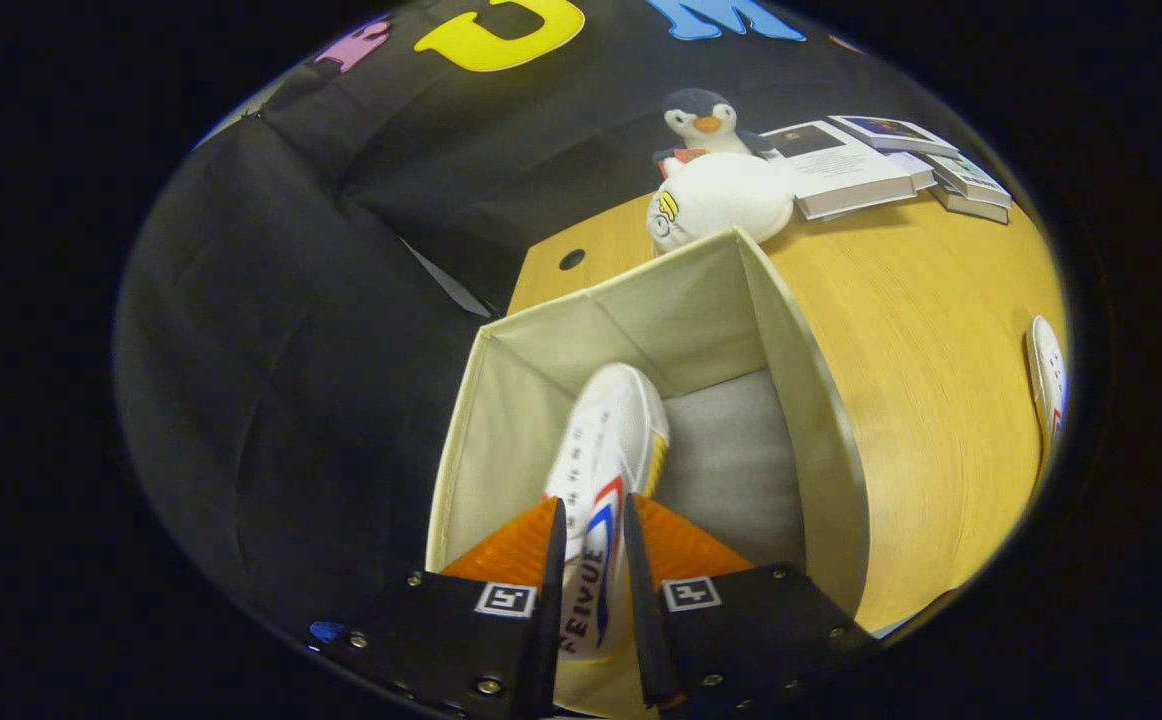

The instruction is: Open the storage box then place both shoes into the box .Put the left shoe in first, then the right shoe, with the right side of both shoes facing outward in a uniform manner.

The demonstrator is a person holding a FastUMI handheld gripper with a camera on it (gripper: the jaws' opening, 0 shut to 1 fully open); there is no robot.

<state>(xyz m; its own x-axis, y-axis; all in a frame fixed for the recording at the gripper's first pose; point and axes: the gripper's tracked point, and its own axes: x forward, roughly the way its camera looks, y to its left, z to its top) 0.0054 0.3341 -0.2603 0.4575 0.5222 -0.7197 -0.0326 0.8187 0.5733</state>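
Observation:
A white canvas shoe (606, 450) with red and blue stripes lies on its side between my fingers, and my gripper (593, 530) is shut on its heel part. The shoe's toe points away from me into the open cream fabric storage box (801, 350), down near the box's grey floor. The box stands at the near left corner of the wooden table (931, 330). The second white shoe (1046, 380) lies on the table far to the right of the box.
Beyond the box sit a white plush toy (721, 200) and a penguin plush (706, 120). Several books (881, 160) lie at the table's back right. The black cloth wall hangs left of the box and the table.

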